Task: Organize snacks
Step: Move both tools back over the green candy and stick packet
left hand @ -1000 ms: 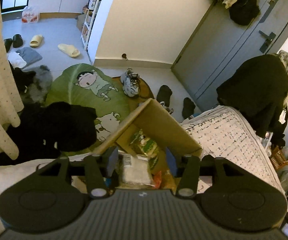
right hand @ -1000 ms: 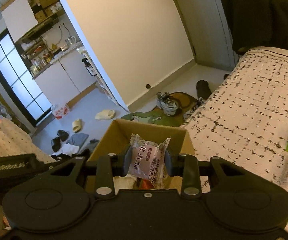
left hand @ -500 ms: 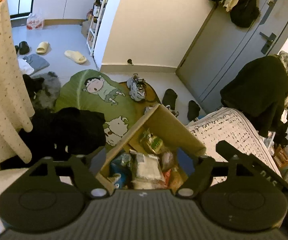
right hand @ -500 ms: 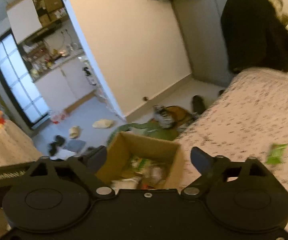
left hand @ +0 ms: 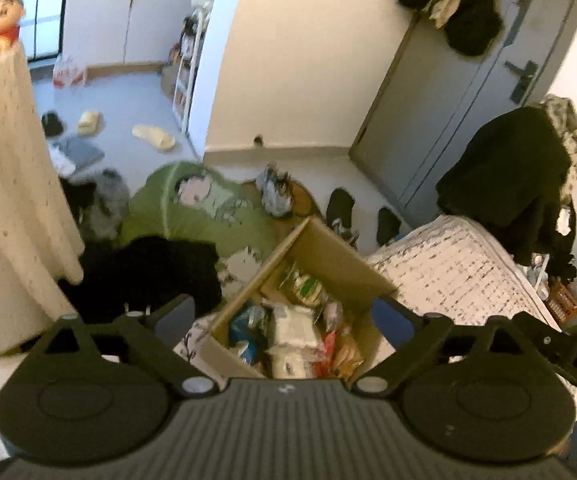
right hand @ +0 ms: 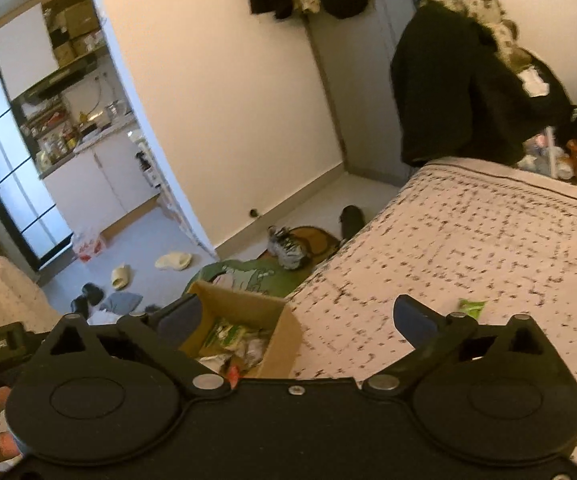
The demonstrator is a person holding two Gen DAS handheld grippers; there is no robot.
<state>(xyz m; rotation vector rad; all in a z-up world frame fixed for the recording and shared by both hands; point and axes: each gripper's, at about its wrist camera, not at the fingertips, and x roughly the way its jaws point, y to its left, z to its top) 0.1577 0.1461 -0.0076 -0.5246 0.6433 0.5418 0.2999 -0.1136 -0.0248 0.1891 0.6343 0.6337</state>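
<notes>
Hovering both claws wide open, nothing held: left gripper [left hand: 284,314], right gripper [right hand: 294,314] | cardboard box [right hand: 278,326] below, stuffed with packets | green snack packet [right hand: 470,307] farther out on bed [right hand: 488,248] | probably light, crinkly, slippery; pinch sealed edge

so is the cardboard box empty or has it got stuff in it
Not empty: the open-topped cardboard box holds a heap of snack packets, though it isn't full to the rim.
</notes>
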